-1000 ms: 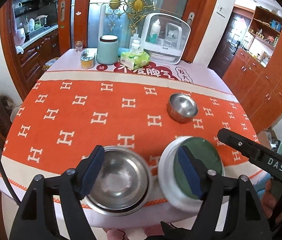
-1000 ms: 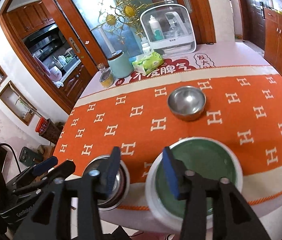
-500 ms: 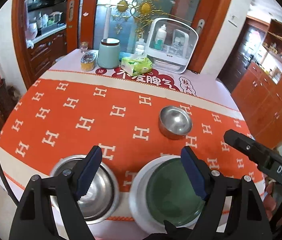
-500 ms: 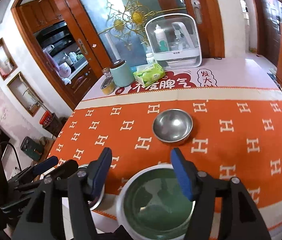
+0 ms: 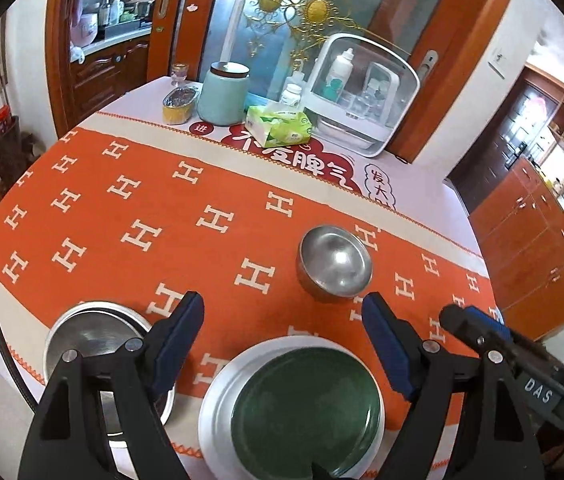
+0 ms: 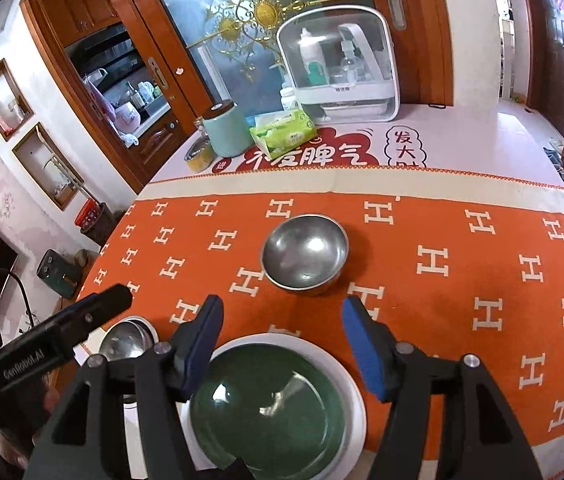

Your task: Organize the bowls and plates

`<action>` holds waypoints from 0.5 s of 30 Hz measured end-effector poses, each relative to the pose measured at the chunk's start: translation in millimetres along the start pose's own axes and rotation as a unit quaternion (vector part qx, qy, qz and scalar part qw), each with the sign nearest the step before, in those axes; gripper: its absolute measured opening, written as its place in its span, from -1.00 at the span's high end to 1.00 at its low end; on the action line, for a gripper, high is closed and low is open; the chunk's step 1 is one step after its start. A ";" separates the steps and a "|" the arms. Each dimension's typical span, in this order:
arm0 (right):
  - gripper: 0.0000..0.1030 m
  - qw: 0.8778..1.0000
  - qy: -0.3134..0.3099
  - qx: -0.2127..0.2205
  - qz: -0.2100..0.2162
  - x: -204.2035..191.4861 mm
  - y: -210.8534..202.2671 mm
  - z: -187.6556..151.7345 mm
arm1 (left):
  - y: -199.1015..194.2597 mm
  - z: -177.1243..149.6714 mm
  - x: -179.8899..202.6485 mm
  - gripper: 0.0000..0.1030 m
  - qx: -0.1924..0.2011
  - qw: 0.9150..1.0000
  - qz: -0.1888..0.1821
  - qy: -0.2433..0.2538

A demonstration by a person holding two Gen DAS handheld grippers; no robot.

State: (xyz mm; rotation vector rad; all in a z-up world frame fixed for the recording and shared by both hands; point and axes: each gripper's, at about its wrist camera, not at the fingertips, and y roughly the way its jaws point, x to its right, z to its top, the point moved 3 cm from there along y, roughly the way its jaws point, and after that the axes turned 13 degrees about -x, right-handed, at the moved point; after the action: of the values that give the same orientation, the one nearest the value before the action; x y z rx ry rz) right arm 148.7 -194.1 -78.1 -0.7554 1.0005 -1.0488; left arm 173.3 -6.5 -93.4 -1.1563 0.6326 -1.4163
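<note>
Both wrist cameras are looking down and forward from the table's near edge, close above it, probably side by side, sharing the green plate [image 5: 306, 404] [image 6: 269, 404] and small bowl [image 5: 334, 262] [image 6: 305, 252].

Both grippers: black plastic frames, silver screw heads, blue fingertip pads [image 5: 177, 340]. Right gripper [image 5: 478, 326] marked "DAS"; left gripper [image 6: 93, 314] marked "GenRobot.AI".

Left gripper's finger [image 5: 161, 356] covers the right part of the flat steel dish [image 5: 93, 340]. In the right wrist view that dish [image 6: 127, 340] shows only as a sliver. Green plate [image 5: 306, 404] near rim cut off by frame bottom. Contents of clear storage case [image 5: 362, 92] too small to identify.
</note>
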 end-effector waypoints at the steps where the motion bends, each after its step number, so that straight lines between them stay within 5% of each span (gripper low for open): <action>1: -0.21 1.000 0.000 -0.001 0.001 3.0 1.7 2.2 | 2.6 2.5 0.2 -0.55 -0.001 1.000 0.002 -0.003; 15: -0.21 0.998 0.020 -0.041 0.036 42.2 55.9 37.1 | 69.4 42.5 9.8 -0.56 -0.052 0.998 0.010 -0.016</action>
State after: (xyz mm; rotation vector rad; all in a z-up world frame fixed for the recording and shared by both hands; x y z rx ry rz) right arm 209.0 -213.5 -125.8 -0.7623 1.1035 -0.9687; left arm 241.8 -20.4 -136.2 -1.2483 0.7015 -1.3582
